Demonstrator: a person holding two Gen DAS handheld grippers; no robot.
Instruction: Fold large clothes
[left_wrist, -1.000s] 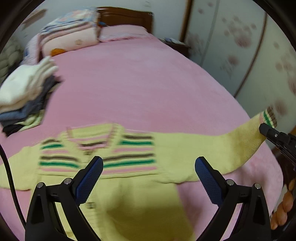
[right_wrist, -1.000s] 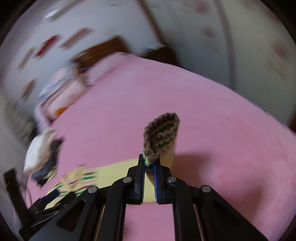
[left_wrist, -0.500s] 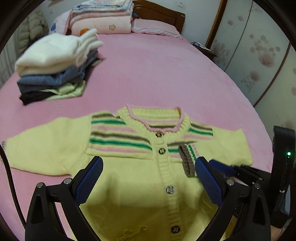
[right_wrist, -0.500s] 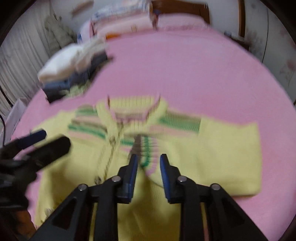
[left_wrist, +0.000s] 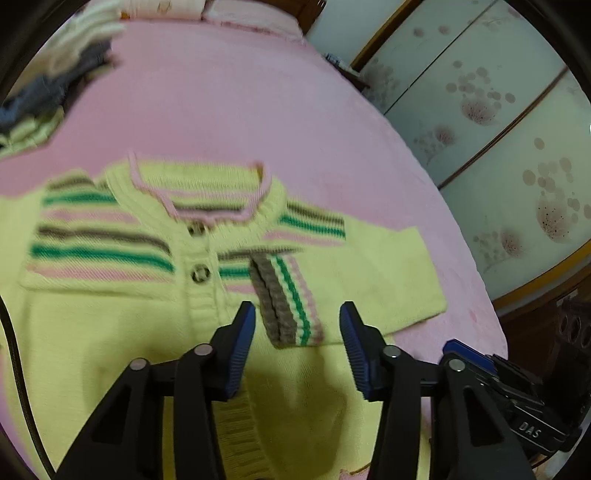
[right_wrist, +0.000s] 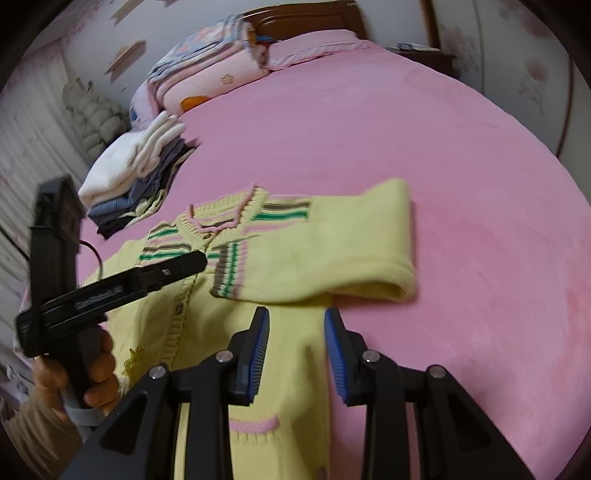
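A yellow knit cardigan (left_wrist: 110, 332) with green, brown and pink stripes lies face up on the pink bed (left_wrist: 258, 110). Its right sleeve is folded across the chest, with the striped cuff (left_wrist: 288, 299) near the button line. My left gripper (left_wrist: 297, 325) is open and empty, just in front of that cuff. My right gripper (right_wrist: 295, 328) is open and empty over the cardigan's lower right side (right_wrist: 295, 369), below the folded sleeve (right_wrist: 351, 254). The left gripper also shows in the right wrist view (right_wrist: 192, 260), over the chest.
A stack of folded clothes (right_wrist: 136, 173) lies on the bed to the left of the cardigan. Folded bedding (right_wrist: 210, 70) and a headboard are at the far end. Patterned wardrobe doors (left_wrist: 498, 129) stand along the right of the bed.
The right gripper carried the sleeve cuff across the chest, let it go and drew back open. The left gripper narrowed its opening and moved right, toward the cuff.
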